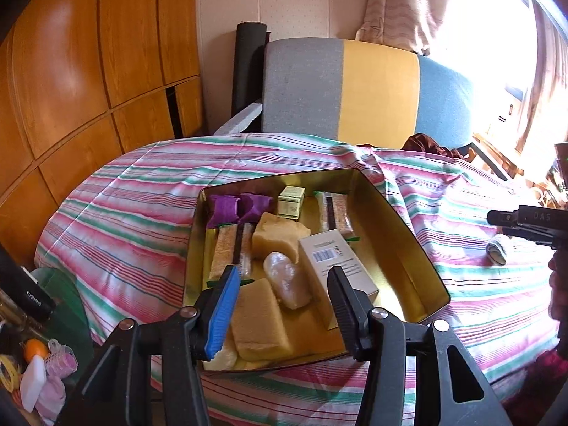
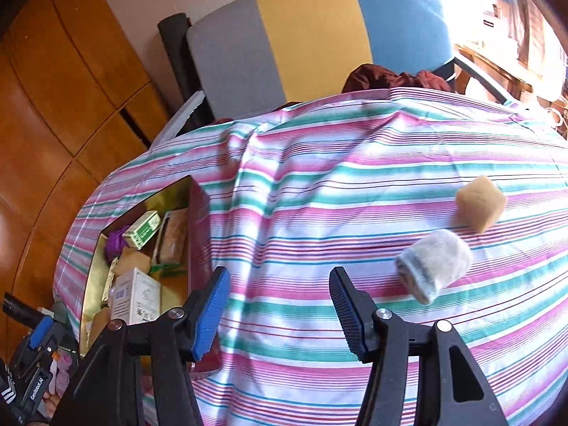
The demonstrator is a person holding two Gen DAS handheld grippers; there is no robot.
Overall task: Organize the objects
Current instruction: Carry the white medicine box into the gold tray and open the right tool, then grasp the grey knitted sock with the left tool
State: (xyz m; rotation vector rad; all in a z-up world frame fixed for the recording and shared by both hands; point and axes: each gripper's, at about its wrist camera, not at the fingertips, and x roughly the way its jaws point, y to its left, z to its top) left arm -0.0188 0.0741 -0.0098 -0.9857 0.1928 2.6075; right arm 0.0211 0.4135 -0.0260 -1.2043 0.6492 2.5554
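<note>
Both grippers, left [image 1: 282, 285] and right [image 2: 278, 287], are holding jaws spread and empty, the rolled sock [image 2: 433, 264] lying just right of the right jaws.

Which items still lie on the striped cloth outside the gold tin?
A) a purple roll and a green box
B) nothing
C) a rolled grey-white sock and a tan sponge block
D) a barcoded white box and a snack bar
C: the right wrist view shows the rolled grey-white sock and tan sponge block on the striped cloth, well right of the gold tin.
</note>
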